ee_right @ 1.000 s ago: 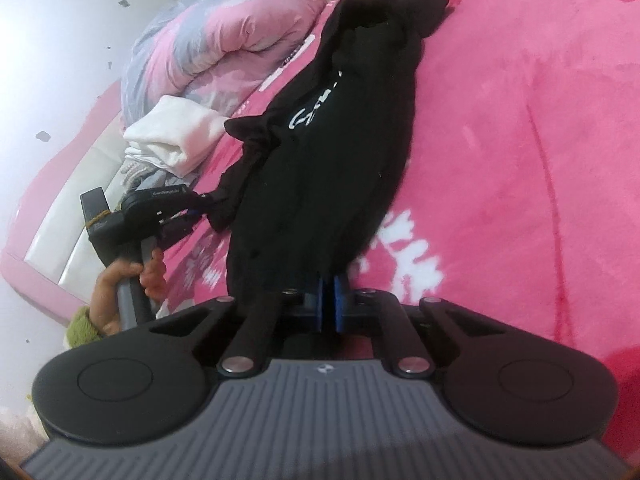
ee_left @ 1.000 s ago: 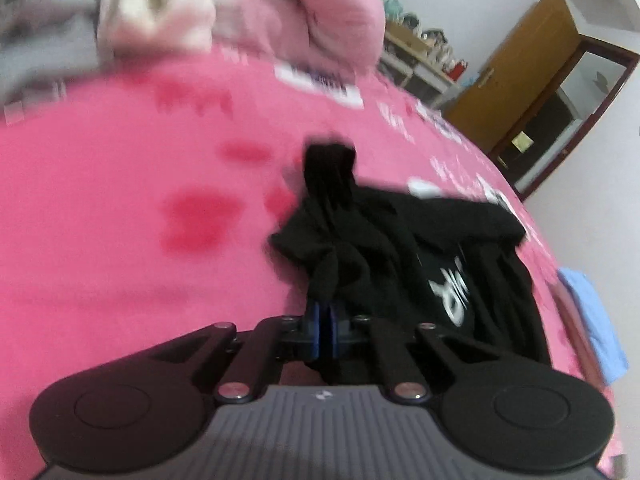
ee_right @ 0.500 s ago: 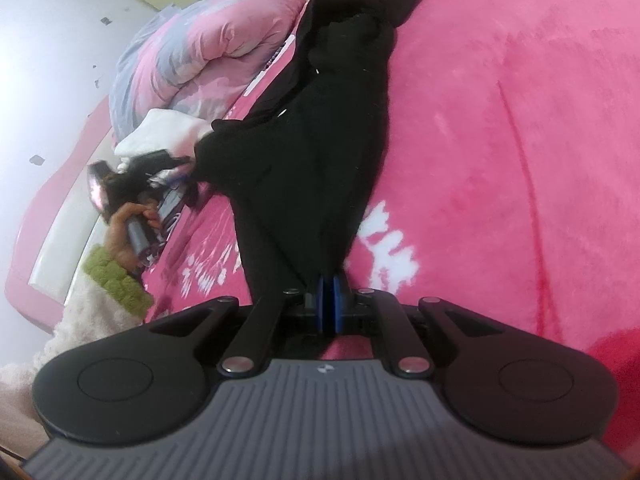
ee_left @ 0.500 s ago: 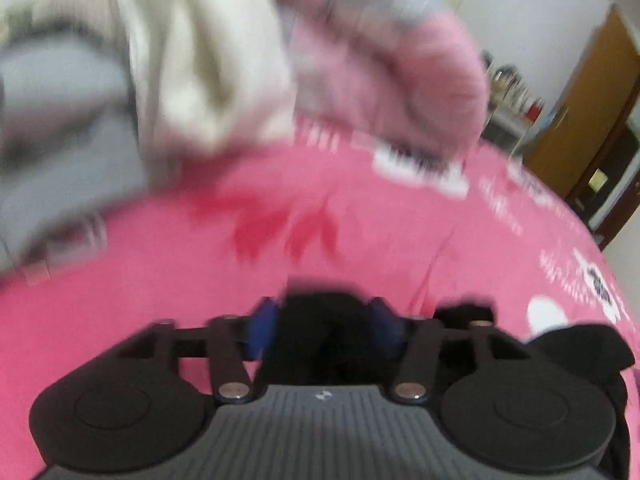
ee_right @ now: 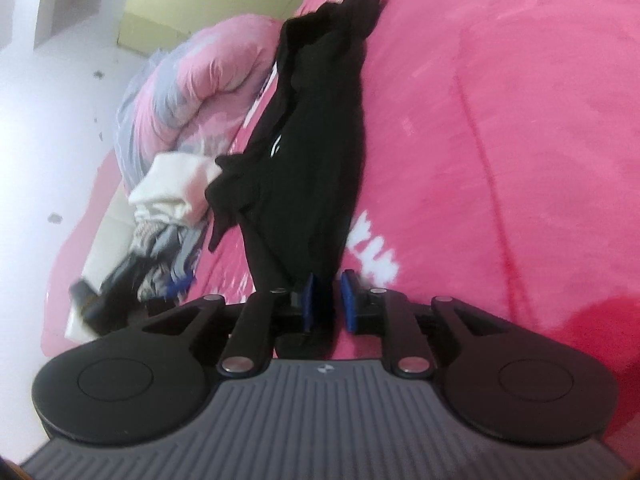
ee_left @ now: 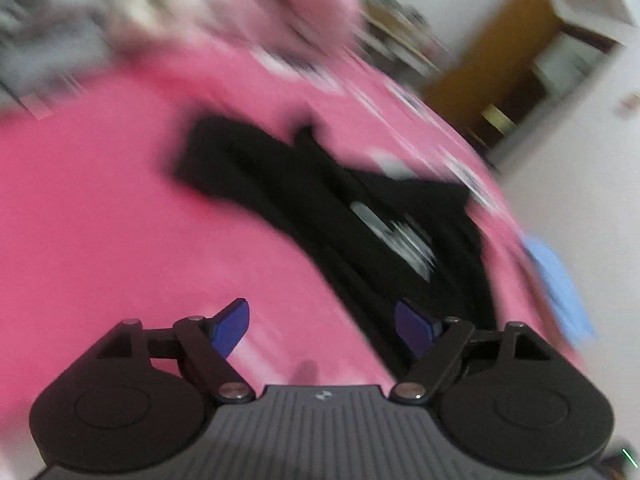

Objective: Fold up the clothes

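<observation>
We start with the left wrist view, which is smeared by motion. Our left gripper point(ee_left: 322, 330) stands wide open, its blue pads point(ee_left: 231, 330) well apart with only pink bedspread point(ee_left: 100, 220) between them. Nothing is held. The black garment point(ee_left: 332, 216) lies ahead of the fingers and to their right, spread on the bedspread, with a white print point(ee_left: 396, 236) facing up. Its near edge runs down past the right pad; whether cloth touches that pad we cannot tell. Farther right, at the bed edge, lies a blue cloth point(ee_left: 560, 280). Beyond it stands a brown door point(ee_left: 492, 64).

In the right wrist view, our right gripper point(ee_right: 329, 300) has its pads a little apart, with a fold of the black garment point(ee_right: 316, 152) between them; whether they pinch it we cannot tell. The garment stretches straight ahead from the fingers in a long bunched band across the bedspread point(ee_right: 500, 120). To the left of the fingers lies a white folded item point(ee_right: 172, 188) on a heap of mixed clothes point(ee_right: 160, 252). Beyond that sits a rolled pink and grey quilt point(ee_right: 192, 92).
</observation>
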A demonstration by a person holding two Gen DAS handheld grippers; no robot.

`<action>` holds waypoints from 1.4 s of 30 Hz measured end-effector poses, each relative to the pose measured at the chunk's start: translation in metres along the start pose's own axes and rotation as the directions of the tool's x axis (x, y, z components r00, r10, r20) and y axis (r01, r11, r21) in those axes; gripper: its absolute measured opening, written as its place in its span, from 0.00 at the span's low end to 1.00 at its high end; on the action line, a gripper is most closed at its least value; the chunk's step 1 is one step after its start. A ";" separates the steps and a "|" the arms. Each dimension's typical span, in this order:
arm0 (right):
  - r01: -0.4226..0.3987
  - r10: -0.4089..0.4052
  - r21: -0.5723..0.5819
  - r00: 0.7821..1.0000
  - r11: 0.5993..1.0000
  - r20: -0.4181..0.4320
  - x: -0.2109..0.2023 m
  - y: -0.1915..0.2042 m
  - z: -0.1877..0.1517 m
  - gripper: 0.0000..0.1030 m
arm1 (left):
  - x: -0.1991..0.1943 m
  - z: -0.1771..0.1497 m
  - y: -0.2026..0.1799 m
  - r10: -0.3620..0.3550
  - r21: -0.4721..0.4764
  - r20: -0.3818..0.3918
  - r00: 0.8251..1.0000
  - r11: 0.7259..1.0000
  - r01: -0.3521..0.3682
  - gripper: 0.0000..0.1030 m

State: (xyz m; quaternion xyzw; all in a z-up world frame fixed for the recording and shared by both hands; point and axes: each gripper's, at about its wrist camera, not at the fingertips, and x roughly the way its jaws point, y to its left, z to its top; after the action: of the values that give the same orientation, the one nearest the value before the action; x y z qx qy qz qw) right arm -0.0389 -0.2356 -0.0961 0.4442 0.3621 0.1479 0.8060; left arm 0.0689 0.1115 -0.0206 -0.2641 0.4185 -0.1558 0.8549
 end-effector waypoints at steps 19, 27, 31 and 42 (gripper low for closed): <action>-0.054 0.046 0.064 0.990 0.996 0.130 -0.039 -0.035 -0.012 0.17 | 0.046 -0.123 -0.109 -0.031 0.105 -0.111 0.993 0.994 0.043 0.43; -0.071 0.062 0.064 0.989 0.995 0.137 -0.045 -0.040 -0.014 0.17 | 0.022 -0.125 -0.087 -0.033 0.088 -0.051 0.998 0.995 0.037 0.03; -0.069 0.059 0.063 0.989 0.996 0.138 -0.049 -0.044 -0.015 0.17 | -0.027 -0.121 -0.066 -0.045 0.079 0.004 0.999 0.996 0.045 0.03; 0.008 -0.008 0.002 0.996 1.000 0.092 -0.043 -0.029 0.003 0.17 | -0.153 -0.122 0.048 0.160 -0.183 0.196 0.968 0.975 -0.124 0.02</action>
State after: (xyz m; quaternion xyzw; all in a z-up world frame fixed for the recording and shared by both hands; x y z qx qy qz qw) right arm -0.0694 -0.2777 -0.0991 0.4498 0.3267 0.1238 0.8220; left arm -0.1185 0.1859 -0.0142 -0.3199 0.3556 -0.0294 0.8777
